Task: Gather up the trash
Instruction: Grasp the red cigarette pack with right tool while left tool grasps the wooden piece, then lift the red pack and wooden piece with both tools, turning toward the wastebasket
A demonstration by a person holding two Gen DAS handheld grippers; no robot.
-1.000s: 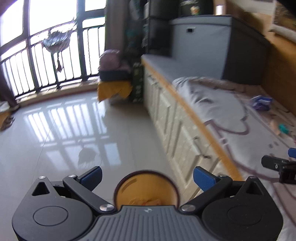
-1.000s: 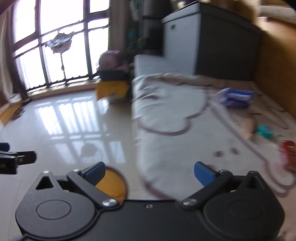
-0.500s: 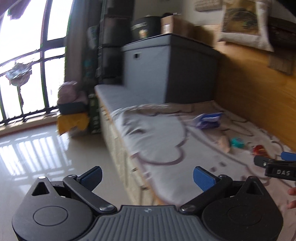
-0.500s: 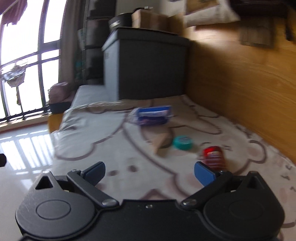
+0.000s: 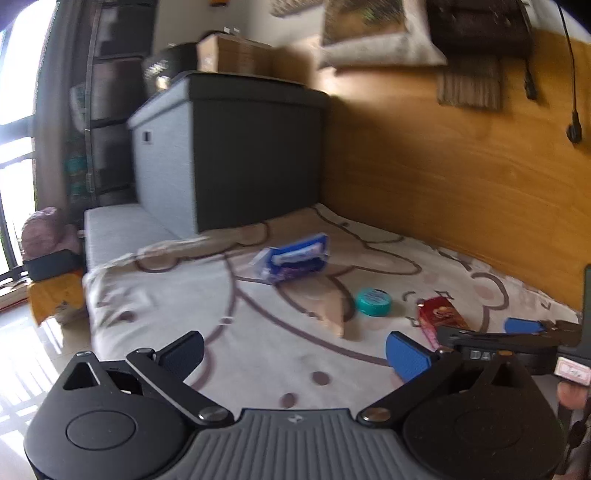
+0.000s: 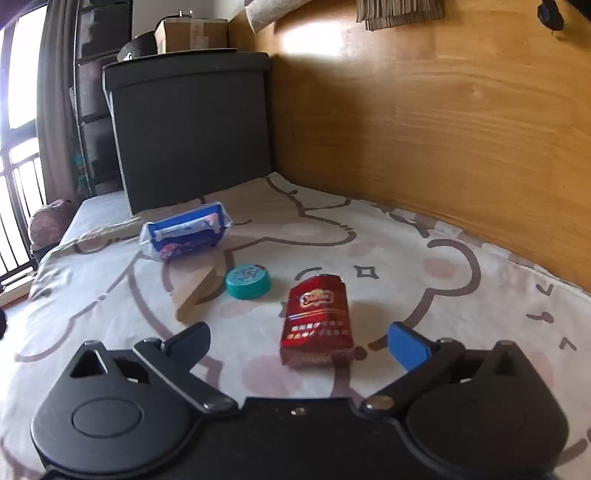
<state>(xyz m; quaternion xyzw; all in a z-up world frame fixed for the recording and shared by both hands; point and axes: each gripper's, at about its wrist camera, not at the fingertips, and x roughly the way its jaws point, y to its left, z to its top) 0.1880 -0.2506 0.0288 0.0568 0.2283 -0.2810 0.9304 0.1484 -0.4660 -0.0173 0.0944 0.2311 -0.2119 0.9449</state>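
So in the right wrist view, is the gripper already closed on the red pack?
No, the right gripper is open, and the red pack lies untouched on the blanket between its fingers.

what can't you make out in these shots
- Red packet: print blurred in right wrist view; left wrist view, right claw covers its near end.
- Blue wrapper: label too small and soft, both views.
- Cardboard box: markings unreadable.
- No trash bin in either view.

Daylight glares from the window [image 5: 11, 110] at left; fisheye edges bend, left view blurred.
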